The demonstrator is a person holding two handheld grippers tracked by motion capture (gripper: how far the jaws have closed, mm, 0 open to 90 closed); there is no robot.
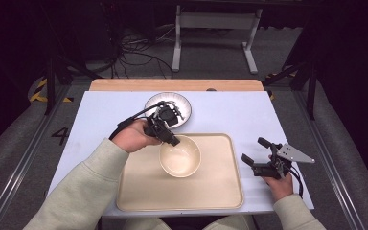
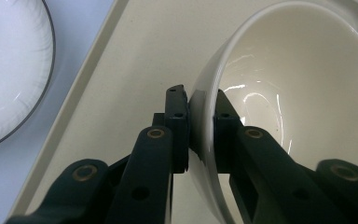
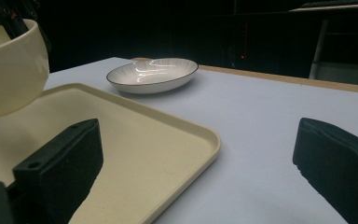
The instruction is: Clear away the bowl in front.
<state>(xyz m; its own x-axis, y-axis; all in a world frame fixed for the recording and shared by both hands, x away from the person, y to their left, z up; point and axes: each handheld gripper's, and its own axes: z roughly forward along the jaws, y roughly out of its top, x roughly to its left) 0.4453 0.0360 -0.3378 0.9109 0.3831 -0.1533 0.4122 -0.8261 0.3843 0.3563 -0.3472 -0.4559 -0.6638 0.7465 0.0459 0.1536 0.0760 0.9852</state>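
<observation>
A cream bowl (image 1: 179, 155) hangs tilted over the cream tray (image 1: 220, 191); whether it touches the tray I cannot tell. My left gripper (image 1: 171, 139) is shut on its near-left rim, one pad outside and one inside the bowl (image 2: 279, 93) wall, as the left gripper view (image 2: 200, 121) shows. My right gripper (image 1: 256, 151) rests on the white table right of the tray, its jaws wide apart with nothing between them. In the right gripper view the bowl (image 3: 7, 65) sits at the far left above the tray (image 3: 135, 140).
A white plate (image 1: 184, 103) with a dark rim lies on the table behind the tray, also visible as the plate (image 2: 4, 70) and the plate (image 3: 151, 74). A wooden strip (image 1: 172, 85) edges the table's far side.
</observation>
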